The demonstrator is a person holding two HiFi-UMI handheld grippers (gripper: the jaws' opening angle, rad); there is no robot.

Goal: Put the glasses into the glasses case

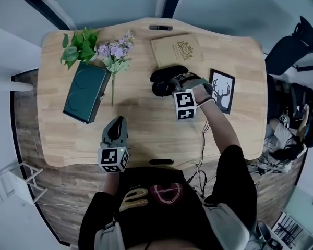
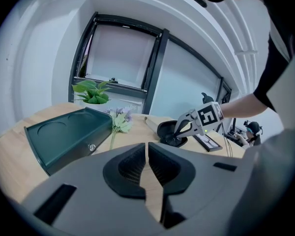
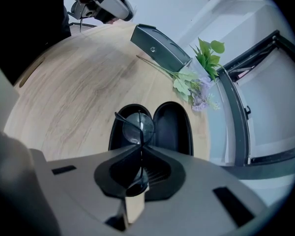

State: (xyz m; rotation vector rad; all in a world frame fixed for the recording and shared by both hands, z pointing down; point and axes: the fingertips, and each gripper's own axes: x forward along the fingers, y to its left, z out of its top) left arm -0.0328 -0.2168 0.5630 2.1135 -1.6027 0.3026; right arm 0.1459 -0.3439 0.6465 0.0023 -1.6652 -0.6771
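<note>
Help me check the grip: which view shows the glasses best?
The right gripper view: the glasses sit pinched in the right tool, over the open glasses case. The head view hides them beneath that tool; the left gripper view is too distant to show them.

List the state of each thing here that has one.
Glasses case: open, both halves facing up.
Glasses: gripped, held over the case.
Right hand-held gripper: shut on the glasses.
Left hand-held gripper: shut, empty.
Green box: closed.
Picture frame: lying flat.
</note>
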